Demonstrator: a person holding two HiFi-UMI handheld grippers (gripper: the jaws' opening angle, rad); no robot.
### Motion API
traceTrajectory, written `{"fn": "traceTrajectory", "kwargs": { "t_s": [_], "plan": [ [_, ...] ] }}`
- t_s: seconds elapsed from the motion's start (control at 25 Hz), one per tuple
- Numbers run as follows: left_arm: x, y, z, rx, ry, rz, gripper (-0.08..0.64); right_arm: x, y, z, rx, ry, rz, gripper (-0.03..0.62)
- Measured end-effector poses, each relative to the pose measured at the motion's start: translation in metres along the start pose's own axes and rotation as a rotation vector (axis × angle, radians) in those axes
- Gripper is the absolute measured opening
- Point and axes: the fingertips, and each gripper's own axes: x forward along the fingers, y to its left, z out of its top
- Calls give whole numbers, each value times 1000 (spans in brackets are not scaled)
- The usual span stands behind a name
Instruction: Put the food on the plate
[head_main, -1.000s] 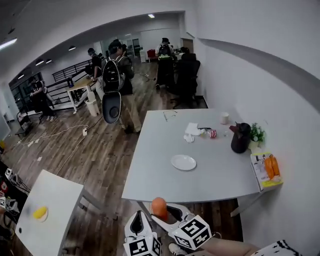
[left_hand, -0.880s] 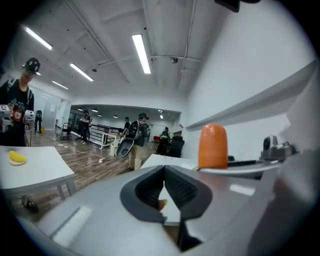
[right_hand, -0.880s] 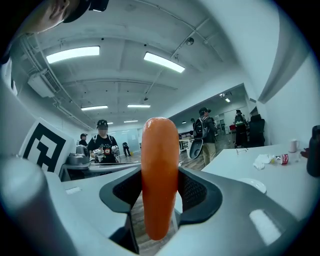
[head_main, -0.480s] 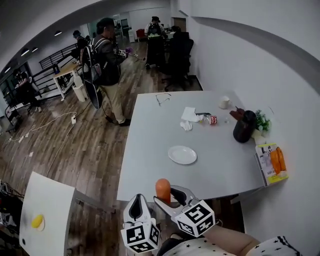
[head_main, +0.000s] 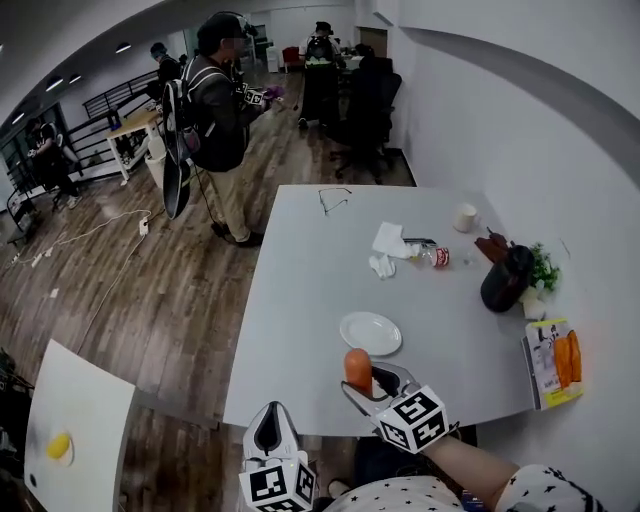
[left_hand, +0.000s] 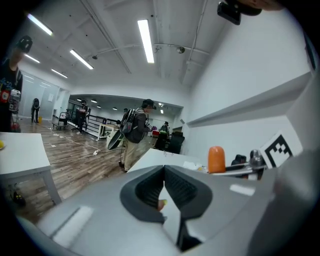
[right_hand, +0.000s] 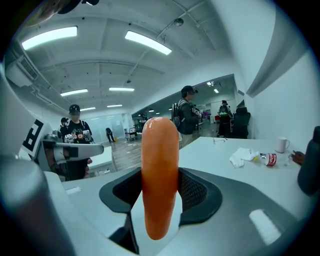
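Note:
An orange sausage stands upright between the jaws of my right gripper, which is shut on it. It hangs over the near edge of the grey table, just short of the empty white plate. In the right gripper view the sausage fills the gap between the pads of the right gripper. My left gripper hangs lower left, off the table, over the floor. Seen in its own view, the left gripper is shut with nothing in it.
Behind the plate lie crumpled tissues, a small red can, a white cup, a dark jug, a small plant and glasses. A snack box sits at the right edge. A person with a backpack stands beyond.
I have come closer to the table. The right gripper has carried the sausage forward over the near edge, close to the plate. The left gripper stays low and shut.

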Motion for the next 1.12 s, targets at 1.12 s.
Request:
{"fn": "traceTrajectory", "kwargs": {
  "t_s": [1.12],
  "plan": [
    [64,3,-9,16,46,74,8,145,-179,-123,-326,983,66,216]
  ]
}}
